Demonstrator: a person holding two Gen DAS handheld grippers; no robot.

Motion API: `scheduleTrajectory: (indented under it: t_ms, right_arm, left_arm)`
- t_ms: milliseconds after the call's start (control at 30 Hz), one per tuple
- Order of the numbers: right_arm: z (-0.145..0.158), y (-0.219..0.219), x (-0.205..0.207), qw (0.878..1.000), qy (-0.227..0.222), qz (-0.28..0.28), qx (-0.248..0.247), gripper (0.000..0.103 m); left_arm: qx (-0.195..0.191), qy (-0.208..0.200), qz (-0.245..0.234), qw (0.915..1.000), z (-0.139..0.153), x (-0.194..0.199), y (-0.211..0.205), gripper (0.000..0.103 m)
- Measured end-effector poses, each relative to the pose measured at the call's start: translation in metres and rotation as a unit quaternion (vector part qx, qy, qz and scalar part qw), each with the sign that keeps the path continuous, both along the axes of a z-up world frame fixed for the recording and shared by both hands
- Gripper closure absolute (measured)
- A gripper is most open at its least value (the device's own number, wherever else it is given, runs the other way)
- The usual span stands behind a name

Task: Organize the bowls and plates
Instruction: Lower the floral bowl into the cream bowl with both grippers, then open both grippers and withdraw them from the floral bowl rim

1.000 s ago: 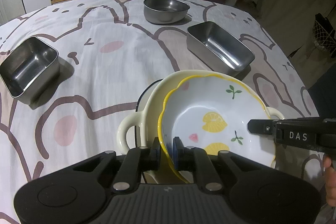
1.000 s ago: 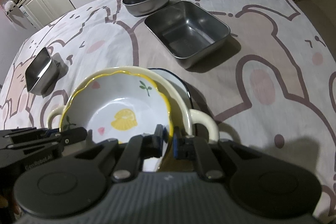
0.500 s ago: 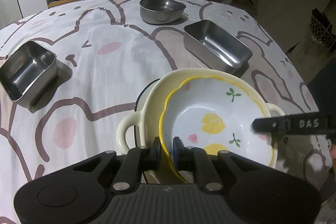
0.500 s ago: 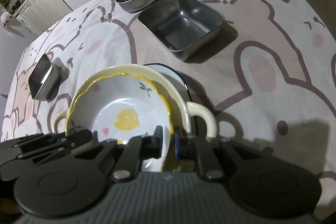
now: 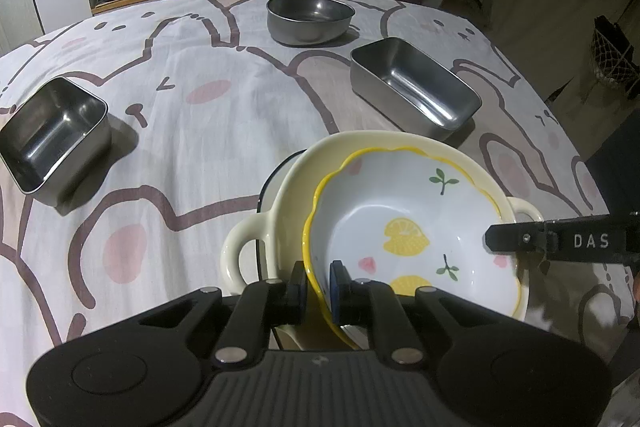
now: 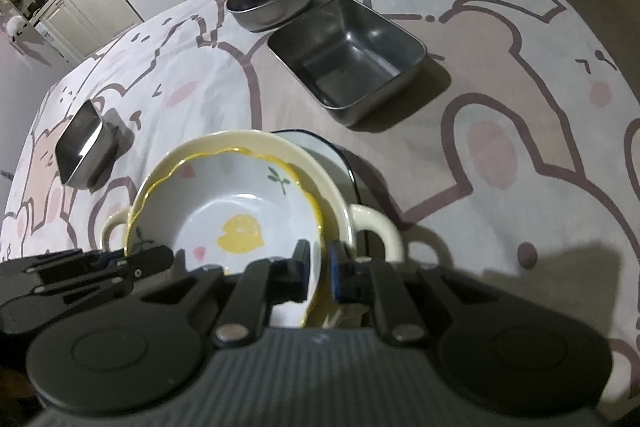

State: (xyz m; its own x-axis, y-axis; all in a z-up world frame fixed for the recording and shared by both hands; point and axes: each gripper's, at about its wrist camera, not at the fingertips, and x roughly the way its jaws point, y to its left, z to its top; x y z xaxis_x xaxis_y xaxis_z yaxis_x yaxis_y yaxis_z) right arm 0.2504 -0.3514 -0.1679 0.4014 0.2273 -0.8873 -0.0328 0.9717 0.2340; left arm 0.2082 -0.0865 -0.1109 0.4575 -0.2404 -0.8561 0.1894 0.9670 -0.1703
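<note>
A white ceramic bowl with a wavy yellow rim and lemon prints [image 5: 404, 227] sits nested inside a larger cream ceramic bowl with two loop handles [image 5: 248, 247], and that stack rests on a white plate with a dark blue rim [image 6: 332, 151], whose edge peeks out at the far side. The lemon bowl holds nothing.

The left gripper [image 5: 318, 283] is clamped on the lemon bowl's yellow rim at about 7 o'clock of the bowl in the left wrist view, one pad outside the wall and the blue pad inside. The right gripper [image 6: 318, 267] has just been closing, with the same bowl's rim between its pads at about 5 o'clock in the right wrist view; the pads press on the rim.

On the white tablecloth with pink-and-brown bunny drawings [image 5: 200, 131] stand three empty steel vessels. From the stack in the left wrist view, a small square stainless steel container [image 5: 52, 135] lies at 9 to 10 o'clock, well apart; a round stainless steel bowl [image 5: 310, 17] at 12 o'clock, far across; a rectangular stainless steel tray [image 5: 414, 93] at 1 o'clock, near the cream bowl's far rim. The round bowl and the tray stand just beside each other.
</note>
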Motion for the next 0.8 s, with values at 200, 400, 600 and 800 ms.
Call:
scheduleTrajectory:
  t_ms: [200, 400, 600, 800]
  right_arm:
    - [-0.002, 0.001, 0.001, 1.0, 0.004, 0.001, -0.005, 0.095]
    - [-0.002, 0.001, 0.001, 1.0, 0.005, 0.001, -0.006, 0.095]
    - [-0.002, 0.0, 0.0, 1.0, 0.005, 0.003, -0.006, 0.095]
    - [-0.002, 0.001, -0.002, 1.0, 0.003, 0.004, -0.009, 0.095]
  left_arm:
    - [0.002, 0.005, -0.003, 1.0, 0.001, 0.001, 0.0, 0.09]
    - [0.008, -0.001, 0.003, 1.0, 0.006, -0.001, 0.0, 0.09]
    - [0.012, -0.005, 0.006, 0.9999, 0.011, -0.003, 0.001, 0.09]
    - [0.012, -0.012, 0.006, 0.9998, 0.016, -0.007, 0.003, 0.09]
